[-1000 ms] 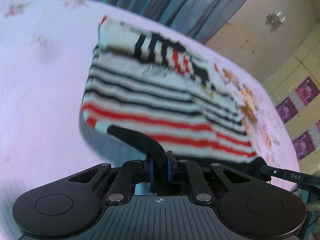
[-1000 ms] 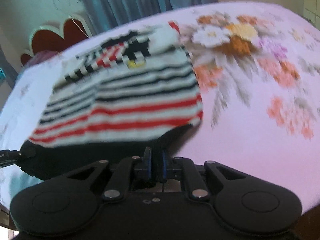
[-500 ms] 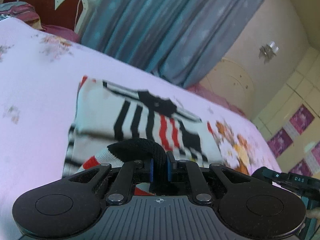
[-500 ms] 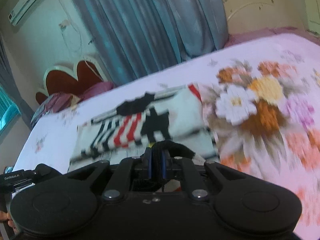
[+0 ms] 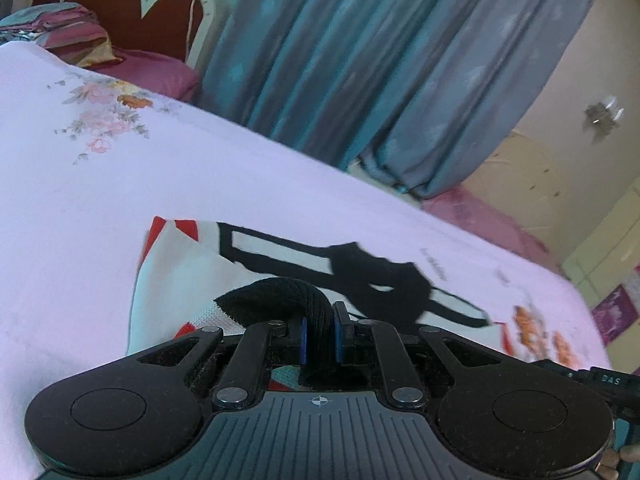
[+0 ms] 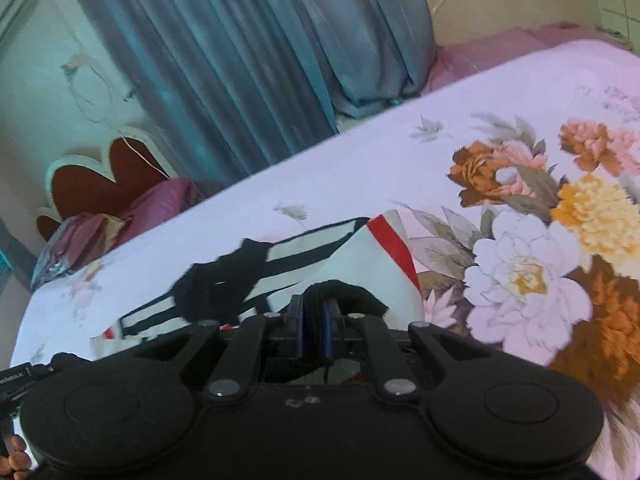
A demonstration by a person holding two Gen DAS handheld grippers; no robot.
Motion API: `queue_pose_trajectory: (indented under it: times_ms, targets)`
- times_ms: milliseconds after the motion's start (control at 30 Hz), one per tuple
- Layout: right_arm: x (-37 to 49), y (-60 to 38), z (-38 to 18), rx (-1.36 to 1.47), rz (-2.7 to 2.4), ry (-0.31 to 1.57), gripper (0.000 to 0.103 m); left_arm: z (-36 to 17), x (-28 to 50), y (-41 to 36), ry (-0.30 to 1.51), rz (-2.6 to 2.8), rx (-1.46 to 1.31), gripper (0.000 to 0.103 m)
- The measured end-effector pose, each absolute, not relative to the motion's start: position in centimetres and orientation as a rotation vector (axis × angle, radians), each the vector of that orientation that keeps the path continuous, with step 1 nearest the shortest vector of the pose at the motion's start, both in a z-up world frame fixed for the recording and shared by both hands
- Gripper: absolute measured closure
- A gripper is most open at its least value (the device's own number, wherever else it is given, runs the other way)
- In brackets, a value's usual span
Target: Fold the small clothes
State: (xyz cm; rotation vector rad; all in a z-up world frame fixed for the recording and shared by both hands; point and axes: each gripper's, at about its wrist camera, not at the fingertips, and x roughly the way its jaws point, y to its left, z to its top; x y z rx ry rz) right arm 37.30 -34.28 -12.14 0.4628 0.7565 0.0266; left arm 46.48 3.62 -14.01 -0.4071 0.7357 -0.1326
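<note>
The small white knitted garment with black and red stripes and a black printed figure point(image 5: 280, 264) lies spread on the bed, directly ahead of and below both claws. Its black ribbed hem band point(image 5: 280, 296) is raised off the rest of the cloth and arches back toward the tools.

The left gripper point(image 5: 319, 340) has its two blue-faced fingers pressed nearly together, pinching that black band between them; the band rises from the jaws and curls over to the left. In the right wrist view the same garment point(image 6: 352, 264) sits just beyond the right gripper point(image 6: 313, 334), whose jaws are likewise drawn close and clamp a fold of the black hem point(image 6: 340, 292). The red edge of the garment shows at its far corner on each side.

The garment rests on a pale lilac bedsheet printed with large orange, yellow and white flowers point(image 6: 360, 168); the big blooms lie just beside the garment's right edge. Beyond the bed hangs a blue-grey curtain point(image 5: 380, 60). A dark red scalloped headboard with a white rim point(image 5: 108, 4) stands at the far left, with magenta pillows point(image 5: 152, 68) against it.
</note>
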Motion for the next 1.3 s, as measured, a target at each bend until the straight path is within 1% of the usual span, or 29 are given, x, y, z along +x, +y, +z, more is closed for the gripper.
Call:
queue_pose_trajectory:
  times_ms: [167,200,233,267,300,333,367,400,433,500,667,767,800,833,867,900,967,1000,1033,1067,1100,1167,1300]
  targets:
    - [40.9,-34.5,-14.8,0.475,0.025,0.830,0.092,-16.5,49.7,3.3,0.821,-0.078,-0.387,0.091]
    - [41.4,-34.7,-15.3,0.485,0.022,0.841,0.087,-16.9,50.1,3.3,0.836,-0.070,-0.386,0.091]
    - [41.9,-34.8,-15.7,0.490,0.018,0.846,0.080,-17.2,50.3,3.3,0.852,-0.063,-0.379,0.089]
    - [42.3,-35.0,-16.0,0.482,0.004,0.847,0.075,-17.5,50.5,3.2,0.866,-0.065,-0.376,0.087]
    - [42.6,-35.1,-16.1,0.472,0.006,0.844,0.065,-17.7,50.5,3.3,0.873,-0.072,-0.378,0.082]
    - [42.7,-35.3,-16.2,0.466,0.011,0.839,0.061,-17.7,50.5,3.3,0.879,-0.084,-0.385,0.066]
    - [42.8,-35.5,-16.1,0.461,0.018,0.833,0.061,-17.6,50.4,3.5,0.881,-0.100,-0.397,0.052]
    - [42.8,-35.7,-15.9,0.452,0.027,0.824,0.060,-17.3,50.1,3.9,0.871,-0.098,-0.408,0.018]
    - [42.8,-35.9,-15.7,0.443,0.039,0.815,0.057,-16.8,49.4,4.3,0.834,-0.075,-0.410,0.003]
    - [42.6,-36.3,-15.4,0.428,0.065,0.794,0.053,-15.9,48.7,5.1,0.770,-0.068,-0.401,0.002]
    - [43.3,-36.5,-15.4,0.393,0.128,0.797,0.052,-16.2,49.4,6.1,0.798,-0.092,-0.347,0.002]
    - [44.0,-35.3,-16.1,0.324,0.156,0.825,0.053,-17.2,50.6,5.3,0.842,-0.128,-0.304,0.003]
    - [44.3,-35.0,-16.4,0.306,0.161,0.834,0.054,-17.6,50.9,4.8,0.849,-0.131,-0.286,0.007]
    - [44.6,-34.7,-16.8,0.291,0.163,0.844,0.056,-18.0,51.3,4.4,0.862,-0.131,-0.259,0.016]
    - [44.8,-34.5,-17.1,0.277,0.168,0.852,0.057,-18.5,51.7,3.8,0.879,-0.126,-0.229,0.020]
    - [44.9,-34.3,-17.3,0.264,0.173,0.858,0.060,-18.8,52.0,3.4,0.886,-0.124,-0.208,0.022]
    - [45.1,-33.8,-17.5,0.229,0.186,0.866,0.068,-19.0,52.1,2.8,0.882,-0.120,-0.150,0.034]
    - [45.3,-33.6,-17.6,0.208,0.193,0.875,0.079,-19.0,52.0,2.5,0.881,-0.115,-0.127,0.050]
    - [45.3,-33.3,-17.7,0.188,0.201,0.887,0.095,-18.9,52.0,2.5,0.882,-0.116,-0.121,0.070]
    - [45.4,-33.1,-17.8,0.177,0.215,0.896,0.097,-18.7,51.9,2.6,0.883,-0.115,-0.120,0.081]
    - [45.4,-32.9,-17.8,0.159,0.222,0.902,0.097,-18.6,51.8,2.6,0.886,-0.126,-0.123,0.098]
    - [45.1,-32.5,-17.6,0.112,0.229,0.883,0.098,-18.1,51.5,2.5,0.868,-0.148,-0.107,0.098]
    - [45.0,-33.0,-16.2,0.149,0.217,0.803,0.098,-16.8,51.1,2.4,0.793,-0.156,-0.107,0.098]
